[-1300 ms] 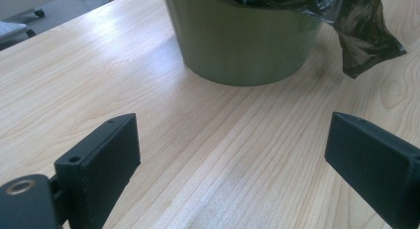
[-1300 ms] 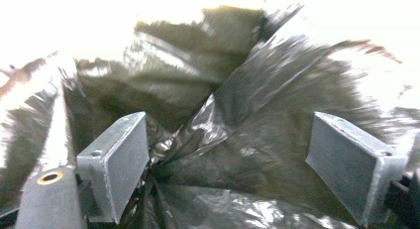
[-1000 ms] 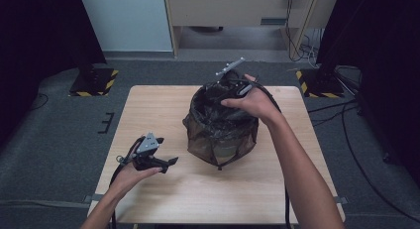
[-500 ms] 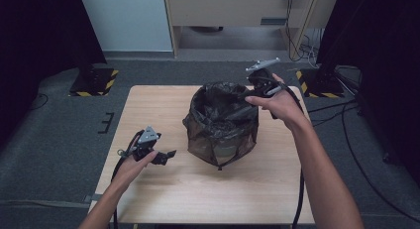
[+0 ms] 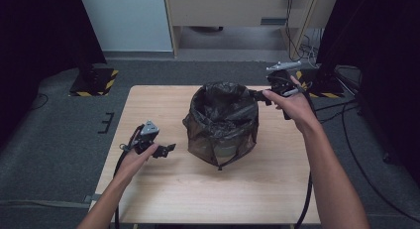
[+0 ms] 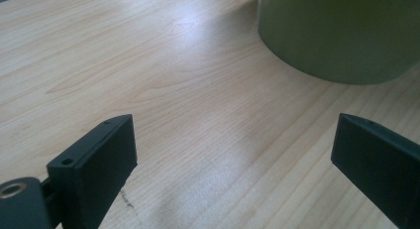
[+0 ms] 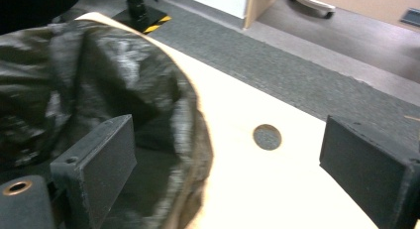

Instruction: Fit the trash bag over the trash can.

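Observation:
A round bin lined with a black plastic bag (image 5: 220, 122) stands mid-table; its olive wall (image 6: 341, 35) shows in the left gripper view. My right gripper (image 5: 260, 96) hovers at the bag's right rim, pointing left. Its jaws have just been opening and stand wide (image 7: 225, 122), pressing on nothing; the crinkled bag (image 7: 74, 75) lies past the left jaw. My left gripper (image 5: 166, 148) is held low over the table, left of the bin and apart from it. Its jaws (image 6: 233, 125) are spread with bare wood between them.
The wooden table (image 5: 148, 105) has a small round hole (image 7: 267, 137) near its far right edge. Yellow-and-black striped stand bases (image 5: 94, 83) sit on the grey floor beyond the far corners. Cables (image 5: 356, 154) trail at the right.
My right gripper has moved right, from over the bag's top to just outside its right rim. The bag's mouth now stands open. The left gripper shifted slightly.

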The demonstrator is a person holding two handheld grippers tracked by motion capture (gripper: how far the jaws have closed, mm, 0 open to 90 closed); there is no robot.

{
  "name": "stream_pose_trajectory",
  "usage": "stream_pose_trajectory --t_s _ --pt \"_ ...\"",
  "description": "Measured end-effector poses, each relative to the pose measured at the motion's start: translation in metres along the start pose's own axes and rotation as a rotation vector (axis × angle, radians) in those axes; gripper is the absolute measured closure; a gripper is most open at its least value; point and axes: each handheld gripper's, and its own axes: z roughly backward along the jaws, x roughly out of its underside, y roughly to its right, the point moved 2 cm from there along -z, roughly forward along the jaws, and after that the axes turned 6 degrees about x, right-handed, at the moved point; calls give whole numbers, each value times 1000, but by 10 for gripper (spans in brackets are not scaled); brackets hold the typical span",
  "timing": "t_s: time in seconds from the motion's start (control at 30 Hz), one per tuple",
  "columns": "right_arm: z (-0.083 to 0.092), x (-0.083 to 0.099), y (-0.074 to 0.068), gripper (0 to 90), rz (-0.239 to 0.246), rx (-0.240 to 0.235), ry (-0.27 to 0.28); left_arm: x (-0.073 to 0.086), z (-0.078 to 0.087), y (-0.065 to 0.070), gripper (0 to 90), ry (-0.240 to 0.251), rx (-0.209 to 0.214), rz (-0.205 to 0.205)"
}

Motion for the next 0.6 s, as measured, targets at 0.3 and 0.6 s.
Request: stream_pose_trajectory --t_s 0.3,0.6 --pt "-9 7 23 74 -50 40 -4 -5 -6 -3 27 -12 -9 18" --pt "-14 19 34 74 -92 99 10 -11 -3 -6 25 1 -24 37"
